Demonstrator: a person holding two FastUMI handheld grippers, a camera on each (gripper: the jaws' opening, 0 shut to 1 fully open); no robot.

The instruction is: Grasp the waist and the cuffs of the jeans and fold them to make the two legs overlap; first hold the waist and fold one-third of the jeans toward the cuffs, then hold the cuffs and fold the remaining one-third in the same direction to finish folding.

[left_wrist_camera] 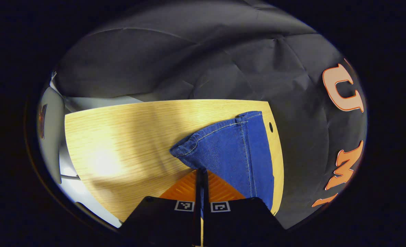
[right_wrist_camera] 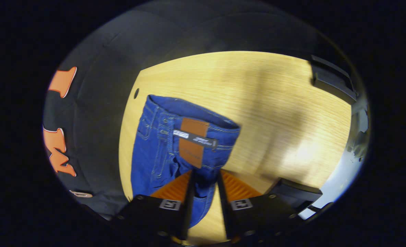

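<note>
While left hand-held gripper pinches cuff, right hand-held gripper clamps waist

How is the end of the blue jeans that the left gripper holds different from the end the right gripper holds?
The left gripper pinches the plain stitched cuff end of the blue denim jeans; the right gripper grips the waist end, which carries a brown leather patch, belt loops and a pocket. The left gripper's fingers sit nearly closed; the right's stand wider around bunched fabric. Both ends are the same blue denim over the wooden table.

Jeans: blue denim cloth, matt, pale stitched seams; smooth brown leather-like waist patch. Worktop: light wood grain, faintly glossy. Wall: matt creased cloth.
</note>
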